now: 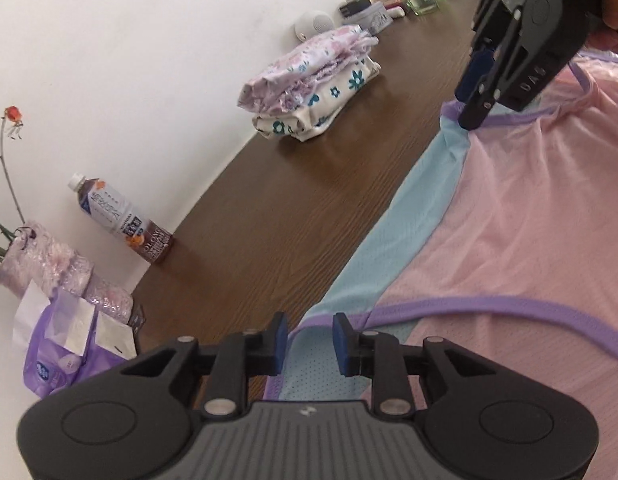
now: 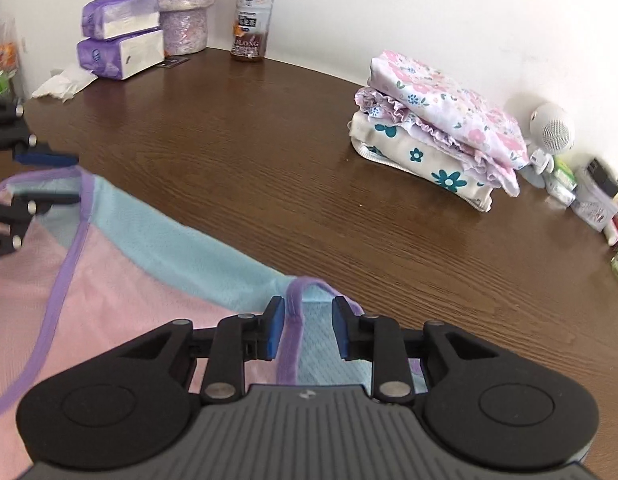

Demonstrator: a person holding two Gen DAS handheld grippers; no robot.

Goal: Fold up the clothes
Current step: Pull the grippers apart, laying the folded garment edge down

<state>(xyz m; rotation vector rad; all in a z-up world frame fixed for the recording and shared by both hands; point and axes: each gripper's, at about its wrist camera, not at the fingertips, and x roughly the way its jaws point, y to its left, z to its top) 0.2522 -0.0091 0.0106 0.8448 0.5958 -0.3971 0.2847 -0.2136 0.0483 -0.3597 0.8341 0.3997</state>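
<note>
A pink mesh garment (image 1: 529, 208) with a light blue side band and purple trim lies spread on the brown table (image 1: 289, 208). My left gripper (image 1: 310, 344) is open, and its blue pads straddle a purple-trimmed corner of the blue band. In the right wrist view my right gripper (image 2: 308, 330) is also open, with the garment's (image 2: 109, 280) purple edge lying between its pads. The right gripper (image 1: 475, 100) shows at the top right of the left wrist view, tips down at the far corner. My left gripper (image 2: 57, 178) appears at the left edge, open around the trim.
A folded stack of floral clothes (image 2: 437, 128) sits toward the wall. Along the wall stand a tea bottle (image 2: 255, 8), purple tissue packs (image 2: 121, 40), a wrapped vase (image 2: 185, 12) and a white speaker (image 2: 553, 128) with small items. Bare table (image 2: 269, 152) lies between garment and stack.
</note>
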